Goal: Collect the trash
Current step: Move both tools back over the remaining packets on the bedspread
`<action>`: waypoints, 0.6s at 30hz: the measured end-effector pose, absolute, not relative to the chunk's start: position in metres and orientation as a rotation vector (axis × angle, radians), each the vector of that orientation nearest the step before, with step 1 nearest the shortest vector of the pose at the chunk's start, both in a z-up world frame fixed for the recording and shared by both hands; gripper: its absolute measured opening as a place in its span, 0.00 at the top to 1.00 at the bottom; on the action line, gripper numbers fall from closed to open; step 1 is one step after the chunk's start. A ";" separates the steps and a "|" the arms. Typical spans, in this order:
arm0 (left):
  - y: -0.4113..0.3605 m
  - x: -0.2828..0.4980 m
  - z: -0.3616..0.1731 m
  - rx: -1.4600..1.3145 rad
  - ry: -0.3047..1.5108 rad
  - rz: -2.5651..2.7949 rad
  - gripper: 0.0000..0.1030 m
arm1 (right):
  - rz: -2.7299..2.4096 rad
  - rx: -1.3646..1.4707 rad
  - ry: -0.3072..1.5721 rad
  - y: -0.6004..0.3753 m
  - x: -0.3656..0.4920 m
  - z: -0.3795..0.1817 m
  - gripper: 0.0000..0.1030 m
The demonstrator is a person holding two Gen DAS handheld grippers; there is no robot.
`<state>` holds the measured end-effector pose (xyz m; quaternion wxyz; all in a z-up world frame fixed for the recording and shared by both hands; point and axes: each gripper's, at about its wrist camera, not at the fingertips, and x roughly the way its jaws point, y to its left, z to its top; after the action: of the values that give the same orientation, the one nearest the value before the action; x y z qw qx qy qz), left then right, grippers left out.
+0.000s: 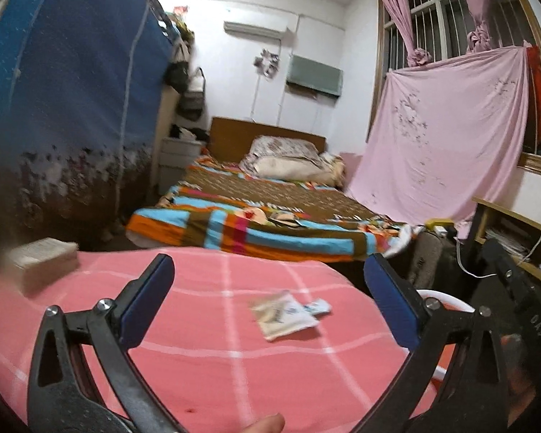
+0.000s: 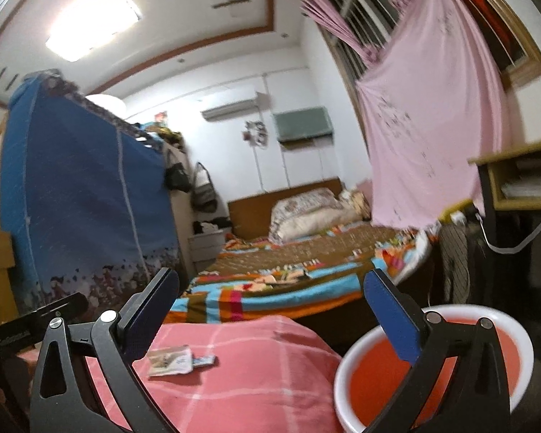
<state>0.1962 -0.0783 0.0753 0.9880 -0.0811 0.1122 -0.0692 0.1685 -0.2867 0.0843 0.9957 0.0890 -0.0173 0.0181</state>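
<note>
A torn beige-and-white wrapper (image 1: 283,316) lies on the pink checked cloth (image 1: 198,324), with a small blue-white scrap (image 1: 318,306) beside it. My left gripper (image 1: 268,288) is open and empty, held just short of the wrapper. In the right wrist view the wrapper (image 2: 170,360) and scrap (image 2: 202,361) lie left of centre on the cloth (image 2: 241,379). My right gripper (image 2: 270,306) is open and empty, above the cloth's right edge. An orange basin with a white rim (image 2: 350,357) stands to the right, under its right finger.
A pale box (image 1: 43,258) sits on the cloth at far left. A bed with a striped blanket (image 1: 256,223) lies beyond. A blue fabric wardrobe (image 1: 72,90) stands left. A wooden desk (image 2: 515,180) and a pink sheet (image 1: 447,137) are on the right.
</note>
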 end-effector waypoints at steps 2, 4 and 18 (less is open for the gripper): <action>-0.070 0.195 0.075 -0.153 0.205 -0.112 0.11 | 0.052 0.137 -0.066 -0.274 0.168 0.086 0.00; -0.059 0.194 0.074 -0.149 0.189 -0.090 0.11 | 0.067 0.101 -0.093 -0.264 0.167 0.087 0.00; -0.045 0.213 0.066 -0.075 0.138 -0.092 0.11 | 0.090 -0.070 -0.075 -0.223 0.196 0.081 0.00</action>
<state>0.2134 -0.0452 0.0658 0.9959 -0.0376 0.0687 -0.0461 0.1964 -0.2230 0.0813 0.9977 -0.0350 -0.0374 0.0450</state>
